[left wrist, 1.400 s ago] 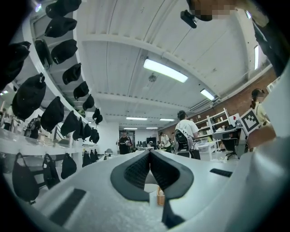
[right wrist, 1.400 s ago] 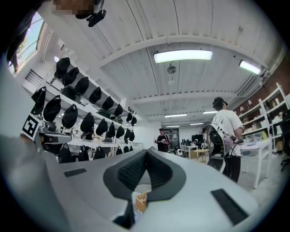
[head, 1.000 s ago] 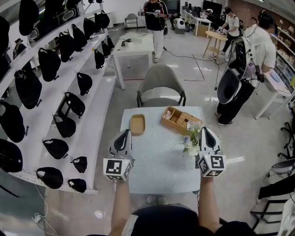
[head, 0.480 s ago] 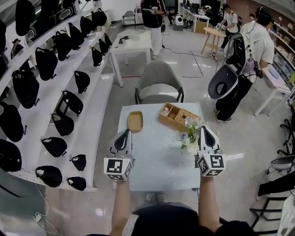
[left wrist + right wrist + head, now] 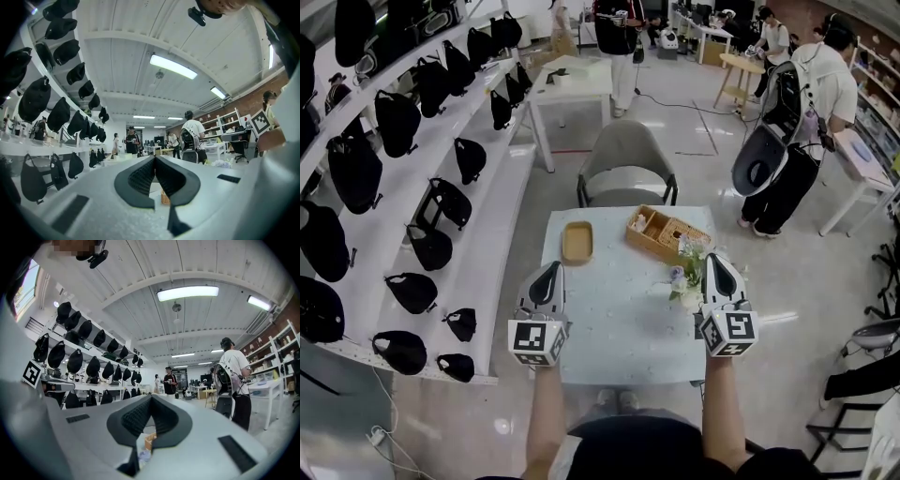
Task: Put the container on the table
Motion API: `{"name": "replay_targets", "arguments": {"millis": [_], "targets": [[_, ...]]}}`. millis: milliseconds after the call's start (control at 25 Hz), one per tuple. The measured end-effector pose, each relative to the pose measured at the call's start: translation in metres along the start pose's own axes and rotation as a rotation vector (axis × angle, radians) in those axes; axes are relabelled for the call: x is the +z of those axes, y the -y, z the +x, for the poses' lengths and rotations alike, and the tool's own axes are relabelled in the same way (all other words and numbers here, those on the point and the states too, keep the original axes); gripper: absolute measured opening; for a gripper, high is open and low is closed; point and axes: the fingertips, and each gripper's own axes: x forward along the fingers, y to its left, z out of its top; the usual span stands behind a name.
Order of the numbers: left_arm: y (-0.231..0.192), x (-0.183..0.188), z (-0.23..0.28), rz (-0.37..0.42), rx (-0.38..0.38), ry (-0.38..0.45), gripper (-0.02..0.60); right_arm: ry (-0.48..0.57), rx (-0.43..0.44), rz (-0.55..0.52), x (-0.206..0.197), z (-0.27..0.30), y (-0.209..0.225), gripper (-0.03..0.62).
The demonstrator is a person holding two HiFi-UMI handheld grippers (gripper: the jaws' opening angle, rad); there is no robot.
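Nothing has shifted on the table [image 5: 619, 323]: the container [image 5: 577, 242] stays resting near its far edge, while the left gripper [image 5: 550, 272] and right gripper [image 5: 715, 264] hover empty, jaws pressed together.

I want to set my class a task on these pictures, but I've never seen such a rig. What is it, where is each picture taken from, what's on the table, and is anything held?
There is no robot here. A person holds a pair of tongs in each hand. The head view comes from a camera on the person's head looking down: it shows the left tongs and right tongs above the near part of a white table. The two gripper views come from cameras riding on each pair of tongs, looking along its jaws. On the table lie a small wooden tray, a basket and some flowers. A chair stands behind. Both tongs are shut and hold nothing.
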Motion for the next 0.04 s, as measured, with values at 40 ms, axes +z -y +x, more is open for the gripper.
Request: {"name": "replay_targets", "arguments": {"millis": [40], "targets": [[-0.0003,-0.0002,0.0,0.0,0.001,0.0,0.008,-0.001,0.002,0.0,-0.0003,0.001,-0.0004,-0.003]]}}
